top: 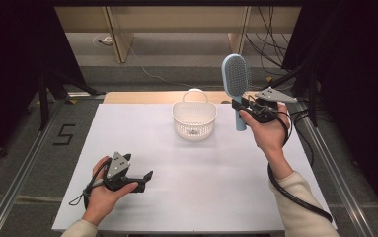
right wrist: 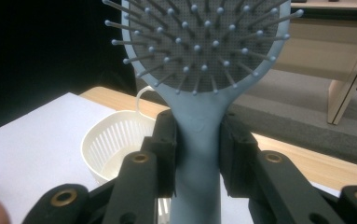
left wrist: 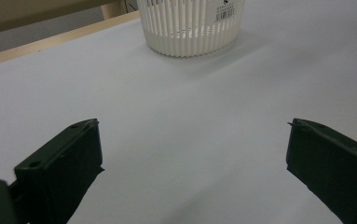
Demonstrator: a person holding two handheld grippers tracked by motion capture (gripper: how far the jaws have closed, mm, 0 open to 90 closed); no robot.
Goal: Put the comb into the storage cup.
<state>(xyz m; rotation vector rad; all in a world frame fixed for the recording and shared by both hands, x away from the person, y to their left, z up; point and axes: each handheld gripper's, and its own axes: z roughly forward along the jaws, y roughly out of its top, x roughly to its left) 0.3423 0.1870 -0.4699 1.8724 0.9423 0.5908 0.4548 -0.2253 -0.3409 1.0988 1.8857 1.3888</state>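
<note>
Right gripper clamps the blue hairbrush by its handle, brush upright, lifted clear of the table, right of the white basket. Left gripper rests near-left on the table, jaws wide, nothing between them.

The right gripper has its two black jaws pressed against either side of the handle of a pale blue hairbrush, which stands upright with its round, grey-padded head and ball-tipped bristles facing the camera. Behind and below the brush, to its left, a white slatted plastic basket with a thin loop handle sits on the white table, near the table's wooden far edge.
</note>
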